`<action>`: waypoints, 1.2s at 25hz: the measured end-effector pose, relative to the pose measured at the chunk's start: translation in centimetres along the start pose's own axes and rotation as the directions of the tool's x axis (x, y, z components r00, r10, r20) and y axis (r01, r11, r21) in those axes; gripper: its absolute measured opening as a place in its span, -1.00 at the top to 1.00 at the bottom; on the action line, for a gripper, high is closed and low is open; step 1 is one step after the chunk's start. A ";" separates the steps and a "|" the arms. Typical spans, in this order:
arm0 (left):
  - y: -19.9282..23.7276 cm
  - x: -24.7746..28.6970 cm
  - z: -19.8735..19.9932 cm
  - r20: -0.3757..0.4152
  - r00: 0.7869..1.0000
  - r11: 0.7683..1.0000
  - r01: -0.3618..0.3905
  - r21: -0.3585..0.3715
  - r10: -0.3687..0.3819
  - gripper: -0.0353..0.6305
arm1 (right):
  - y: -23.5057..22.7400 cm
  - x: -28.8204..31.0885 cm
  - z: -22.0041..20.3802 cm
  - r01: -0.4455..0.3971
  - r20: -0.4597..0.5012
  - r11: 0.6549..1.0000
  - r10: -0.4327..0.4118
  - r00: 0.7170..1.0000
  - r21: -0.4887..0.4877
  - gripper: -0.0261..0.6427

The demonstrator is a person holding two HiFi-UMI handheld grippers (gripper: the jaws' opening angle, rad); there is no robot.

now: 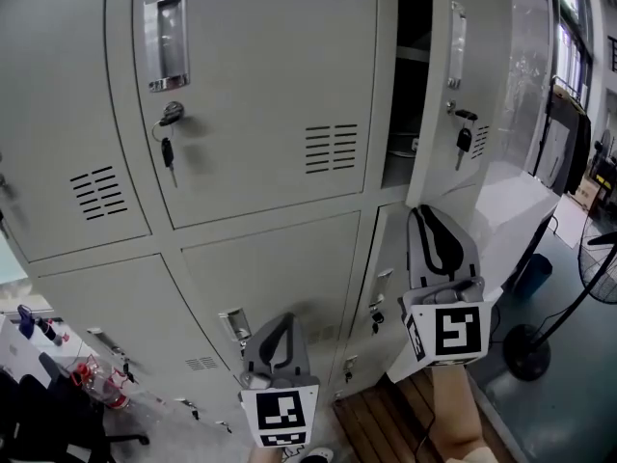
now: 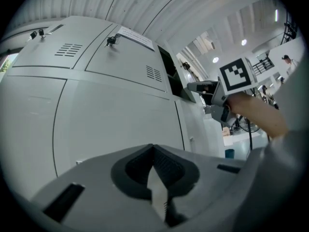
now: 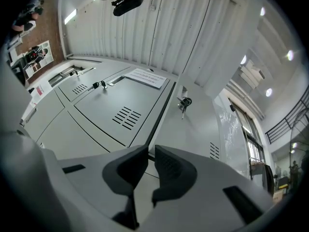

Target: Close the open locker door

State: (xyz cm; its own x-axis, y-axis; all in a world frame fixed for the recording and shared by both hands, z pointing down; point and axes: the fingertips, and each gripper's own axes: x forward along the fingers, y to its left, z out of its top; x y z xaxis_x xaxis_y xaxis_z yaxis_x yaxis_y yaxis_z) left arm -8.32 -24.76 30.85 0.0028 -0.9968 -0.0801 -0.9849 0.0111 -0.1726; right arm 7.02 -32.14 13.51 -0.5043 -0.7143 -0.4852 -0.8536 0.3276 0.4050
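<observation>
**Colleague:** What is in front of you, and where is the door?

**Operator:** I face a bank of grey lockers. The open locker door point(image 1: 453, 85) stands directly above my right tongs point(image 1: 431, 212). It is swung out toward me, with a key point(image 1: 464, 138) hanging from its lock. The dark open compartment point(image 1: 413, 66) shows up and to the left of those tongs. My left tongs point(image 1: 282, 318) sit lower and well off to the left, in front of the closed lower doors.

**Colleague:** How do the tongs stand?

**Operator:** The right jaws are a narrow slit apart and hold nothing. The door's free edge lies beyond the slit, not inside it. The left tips meet and are empty.

**Colleague:** Which step is this?

**Operator:** I judge it to be the approach. I cannot tell whether the right tips touch the door's bottom edge. Next I would lay the right tongs on the door's outer face near its free edge. Then I would push it in until it sits flush with the closed door point(image 1: 260, 95) to the left.

**Colleague:** How much room is there?

**Operator:** There is open air to the right of the right tongs. A standing fan point(image 1: 525, 345) is lower right, well apart. I would watch the door's bottom corner just above the tips, and the key, which could snag.
</observation>
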 end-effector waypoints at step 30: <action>2.5 1.4 -0.8 -0.006 0.999 0.999 -0.033 -0.006 0.033 0.90 | 2.2 5.4 -2.4 -0.063 -0.050 0.998 0.063 0.997 -0.004 0.84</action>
State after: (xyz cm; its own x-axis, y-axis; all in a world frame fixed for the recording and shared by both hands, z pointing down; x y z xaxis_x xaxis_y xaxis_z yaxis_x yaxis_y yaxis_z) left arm -10.93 -26.22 31.06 -0.0311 -0.9963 -0.0798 -0.9855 0.0439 -0.1639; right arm 2.72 -36.74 13.67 -0.5496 -0.7226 -0.4192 -0.8197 0.3696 0.4375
